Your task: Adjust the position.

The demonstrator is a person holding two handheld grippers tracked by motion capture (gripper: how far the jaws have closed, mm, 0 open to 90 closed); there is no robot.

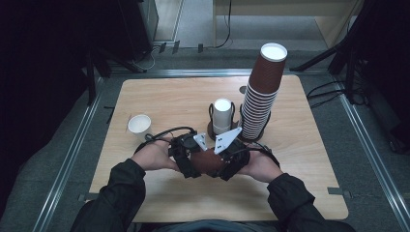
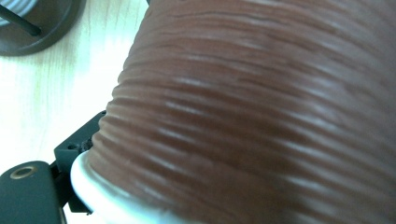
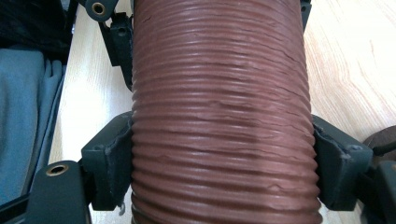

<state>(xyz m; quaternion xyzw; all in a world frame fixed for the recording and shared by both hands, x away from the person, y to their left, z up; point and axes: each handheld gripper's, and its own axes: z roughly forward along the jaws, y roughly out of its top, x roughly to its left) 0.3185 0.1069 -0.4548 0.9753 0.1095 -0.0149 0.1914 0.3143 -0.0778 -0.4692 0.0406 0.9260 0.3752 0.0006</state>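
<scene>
We read no brand, label or writing on anything here. Both of our hands meet at the near middle of the wooden surface (image 1: 159, 96), forearms in dark sleeves coming in from the near edge, wrists turned inward so the two tools face each other. Between them lies the ribbed brown paper cup (image 1: 209, 163), tipped on its side and lifted just above the surface. The right hand-held gripper (image 3: 223, 154) is clamped across the cup's ribbed wall, one black pad pressing on each side. The left hand-held gripper (image 1: 186, 157) meets the cup at its white rim, one jaw lying against the rim; we cannot tell whether it pinches. Just beyond stand a white cup in a wire holder (image 1: 222, 116) and, to its right, a tall stack of brown cups (image 1: 261, 96). A lone white cup (image 1: 139, 124) sits to the left.
</scene>
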